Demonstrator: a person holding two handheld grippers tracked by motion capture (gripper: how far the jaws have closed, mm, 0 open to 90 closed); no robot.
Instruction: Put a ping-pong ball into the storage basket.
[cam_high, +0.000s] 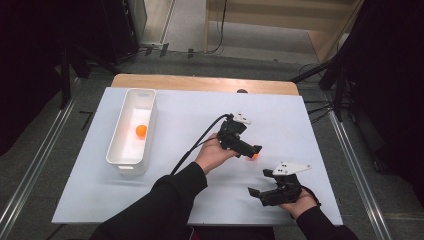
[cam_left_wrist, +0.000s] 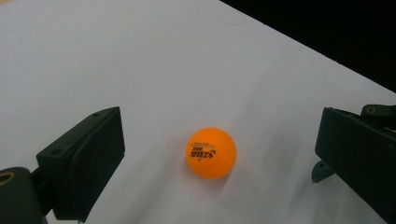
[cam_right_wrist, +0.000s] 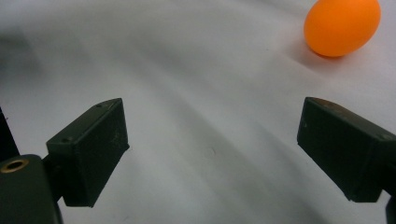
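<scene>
We see the orange ball (cam_left_wrist: 211, 152) lying on the white table (cam_high: 190, 125) between the wide-open jaws of our left gripper (cam_high: 252, 152), not touched, while our right gripper (cam_high: 260, 186) waits nearby, open too.

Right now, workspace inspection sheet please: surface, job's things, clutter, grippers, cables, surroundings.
Surface: white sheet covering a wooden table, bare where visible.
Job's things: orange ball loose on the sheet, between the left gripper's open jaws, untouched; second orange ball in the white bin at the sheet's left.
Clutter: nothing seen.
Grippers: left gripper open, at the loose ball; right gripper open, low over bare sheet near the front edge.
Cables: black cable trailing from the left gripper across the sheet.
Surroundings: grey floor, dark stands and floor cables around the table.
</scene>
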